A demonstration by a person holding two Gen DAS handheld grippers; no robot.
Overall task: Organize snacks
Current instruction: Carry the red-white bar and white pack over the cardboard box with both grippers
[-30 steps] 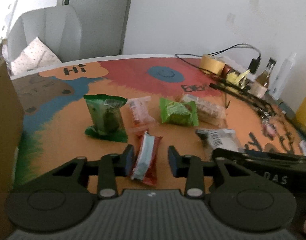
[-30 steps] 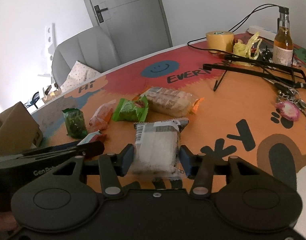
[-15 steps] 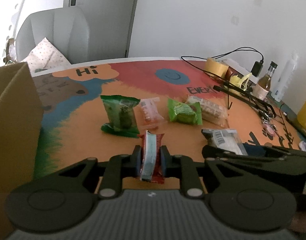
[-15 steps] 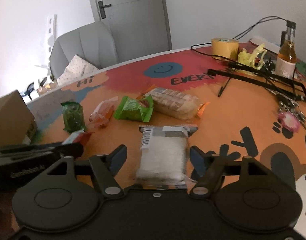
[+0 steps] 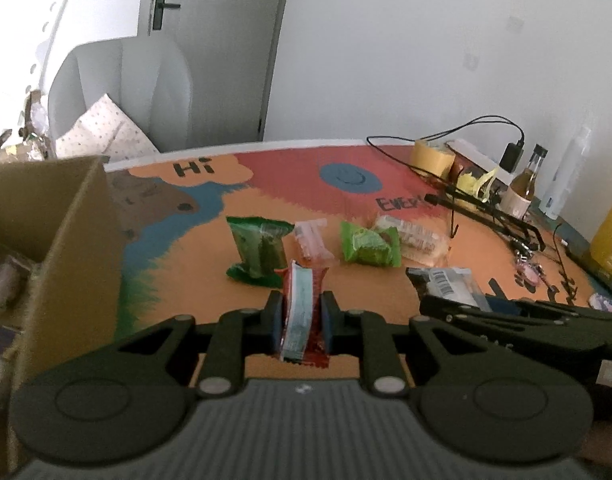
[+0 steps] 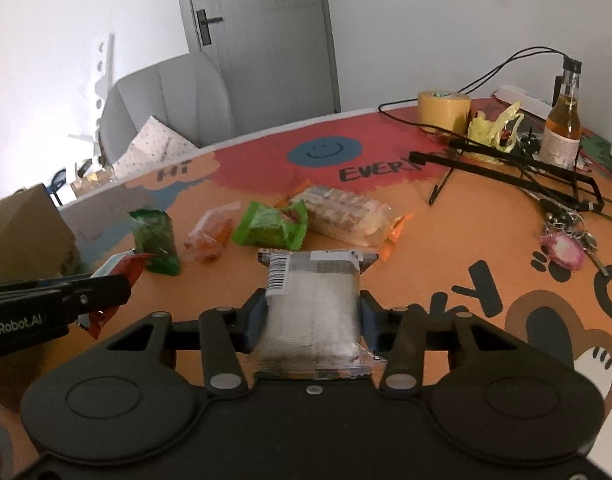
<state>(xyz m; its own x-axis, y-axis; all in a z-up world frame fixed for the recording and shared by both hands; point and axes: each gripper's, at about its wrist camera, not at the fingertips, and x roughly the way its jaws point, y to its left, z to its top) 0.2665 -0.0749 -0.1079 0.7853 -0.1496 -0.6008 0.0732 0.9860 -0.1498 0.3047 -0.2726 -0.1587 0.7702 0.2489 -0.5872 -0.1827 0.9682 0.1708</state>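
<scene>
Gripping one snack each, both tongs are loaded. The left tongs (image 5: 298, 320) are clamped on a red-and-blue wrapped bar (image 5: 299, 312), held on edge so its thin sides meet the pads; it looks lifted just off the surface (image 5: 185, 280), probably for carrying to the cardboard box (image 5: 53, 240) at nine o'clock, which already seems to hold a few packets. The right tongs (image 6: 312, 314) are closed on a clear packet with a barcode label (image 6: 312, 304), squeezed across its width, its far end pointing to twelve o'clock.

Four snacks remain loose on the surface, in a rough row at twelve o'clock from both tongs: one dark green packet (image 6: 153, 238), standing upright, one clear orange packet (image 6: 209, 234), one bright green packet (image 6: 269, 226) and one long clear biscuit packet (image 6: 346, 216), the last two touching. That makes six snacks in view outside the box.
</scene>
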